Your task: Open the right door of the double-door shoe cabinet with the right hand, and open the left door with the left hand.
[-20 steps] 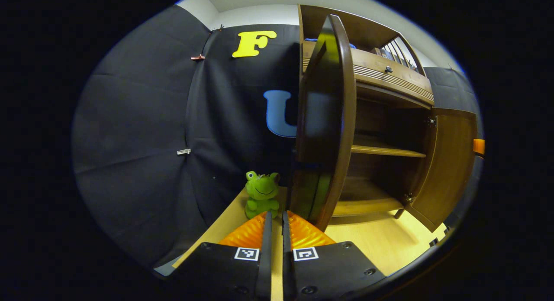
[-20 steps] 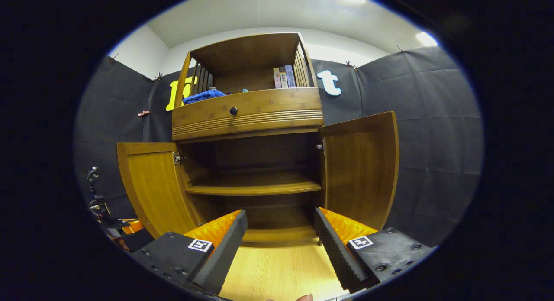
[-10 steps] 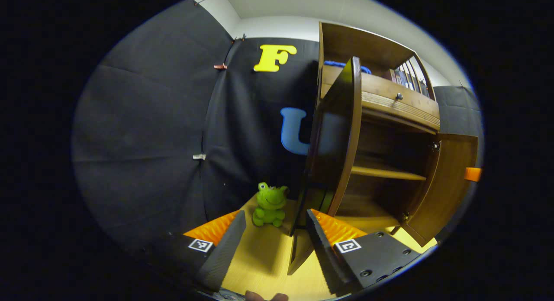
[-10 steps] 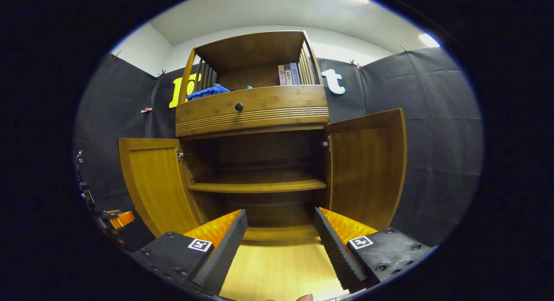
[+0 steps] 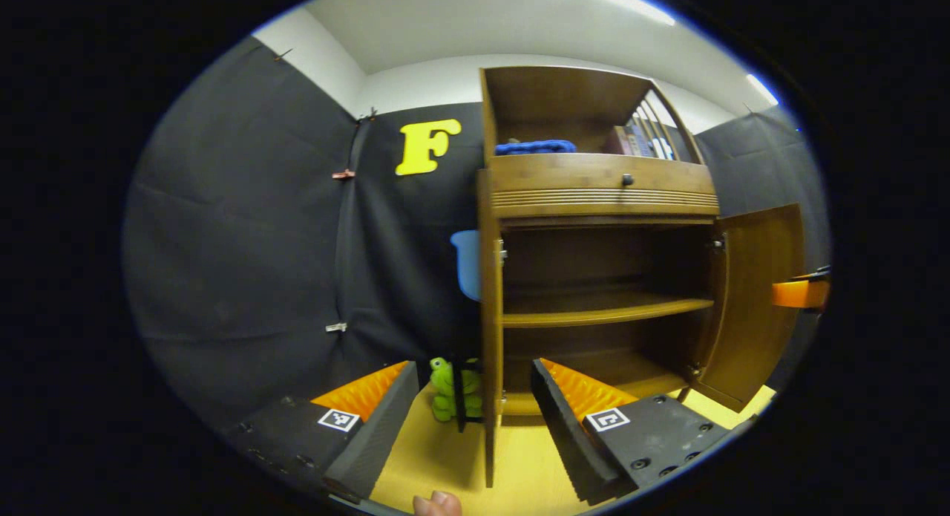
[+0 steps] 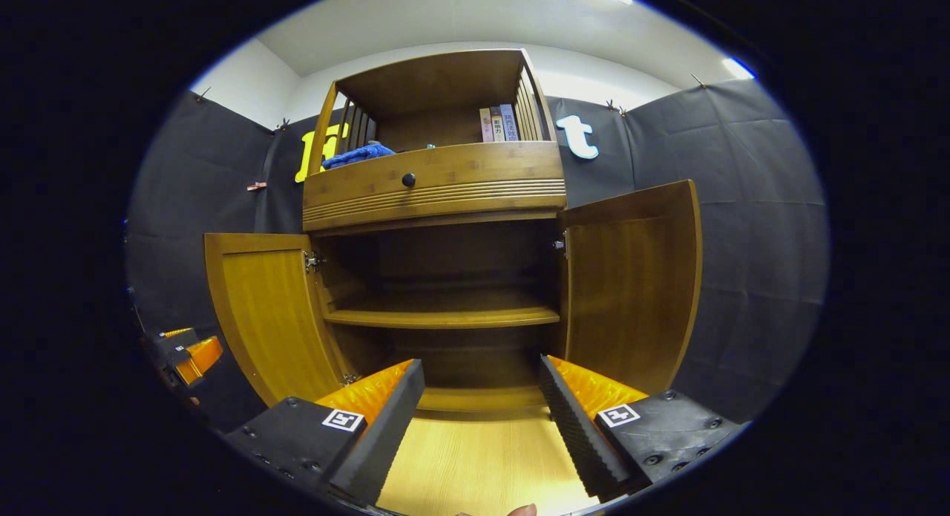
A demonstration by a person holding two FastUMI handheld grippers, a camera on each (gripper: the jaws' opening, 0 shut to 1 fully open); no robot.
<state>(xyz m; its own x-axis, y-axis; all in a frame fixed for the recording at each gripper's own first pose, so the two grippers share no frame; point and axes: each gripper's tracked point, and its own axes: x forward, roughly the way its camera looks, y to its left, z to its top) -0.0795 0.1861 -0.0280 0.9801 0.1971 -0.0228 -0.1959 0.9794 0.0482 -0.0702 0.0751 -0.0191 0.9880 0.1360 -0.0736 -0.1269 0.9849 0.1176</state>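
Note:
The wooden shoe cabinet stands with both lower doors swung wide. In the right gripper view the left door and the right door flank the bare inner shelf. My right gripper is open in front of the cabinet, touching nothing. In the left gripper view the left door shows edge-on, and its lower edge falls between the spread fingers of my open left gripper, which do not press on it. The right door is at the right.
A green frog toy sits on the light wooden floor behind the left door. A blue cloth and books lie on the top shelf above a drawer with a dark knob.
My left gripper, shut beside the left door's edge a second ago, has opened, backed off and turned to face the cabinet. The right gripper has hardly moved.

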